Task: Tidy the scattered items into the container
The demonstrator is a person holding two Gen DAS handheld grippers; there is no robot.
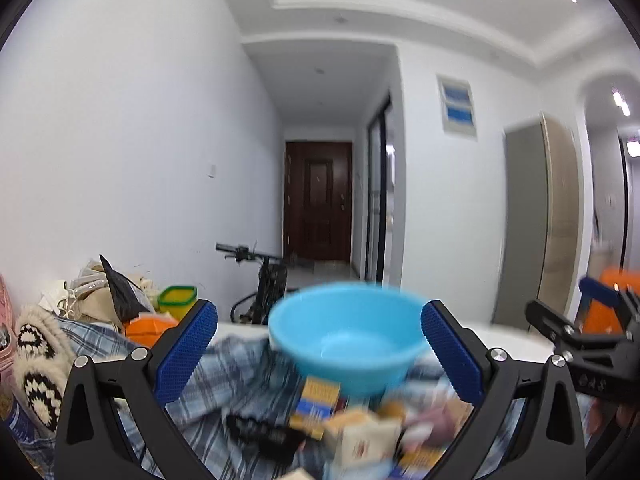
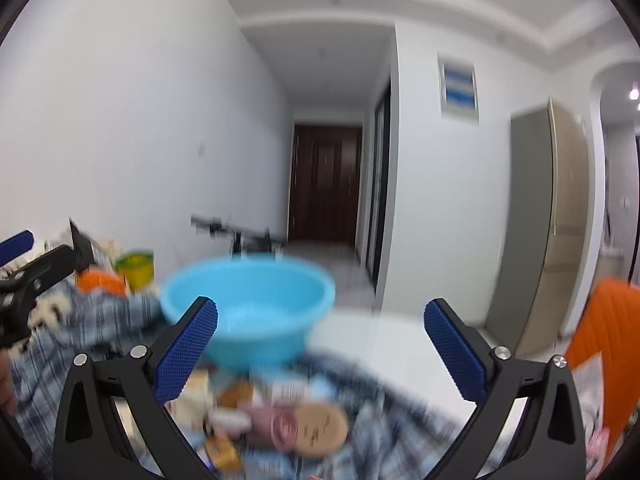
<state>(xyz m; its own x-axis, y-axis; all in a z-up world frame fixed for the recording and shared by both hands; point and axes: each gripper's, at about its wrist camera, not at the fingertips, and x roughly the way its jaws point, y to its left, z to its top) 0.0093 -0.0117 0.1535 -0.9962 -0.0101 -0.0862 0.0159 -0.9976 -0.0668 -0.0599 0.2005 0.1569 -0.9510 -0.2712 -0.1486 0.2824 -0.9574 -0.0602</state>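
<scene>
Left wrist view: my left gripper (image 1: pixel 319 312) is holding its blue-padded fingers (image 1: pixel 188 344) spread wide, gripping nothing. The round light-blue plastic basin (image 1: pixel 348 336) is sitting between and beyond them, apparently empty, resting on a rumpled blue-and-white plaid cloth (image 1: pixel 236 376). Scattered small items are lying in front of the basin on the cloth, blurred: a yellow-and-blue small box (image 1: pixel 316 404), a beige carton (image 1: pixel 360 440), a black object (image 1: pixel 264 432). At far left a fluffy black-and-white patterned slipper (image 1: pixel 36 364) is lying beside an orange object (image 1: pixel 148 328) and a green-lidded yellow tub (image 1: pixel 178 300). My right gripper (image 1: pixel 592 320) is showing at the right edge, an orange shape behind it. A bicycle (image 1: pixel 260 280) is leaning by the white wall, with a dark brown door (image 1: pixel 318 200) down the hallway.

Right wrist view: my right gripper (image 2: pixel 320 312) is also standing wide open, empty. The light-blue basin (image 2: pixel 248 304) is sitting behind my left-hand finger (image 2: pixel 188 344), off to the left of centre. Items are lying below on the plaid cloth (image 2: pixel 380 432): a round tan disc-shaped thing (image 2: pixel 320 426), a pink object (image 2: pixel 272 424), small boxes, all too blurred to tell. The bare white tabletop (image 2: pixel 380 340) is showing at right, an orange ribbed object (image 2: pixel 604 340) at the right edge. My left gripper (image 2: pixel 24 268) is poking in at left.
</scene>
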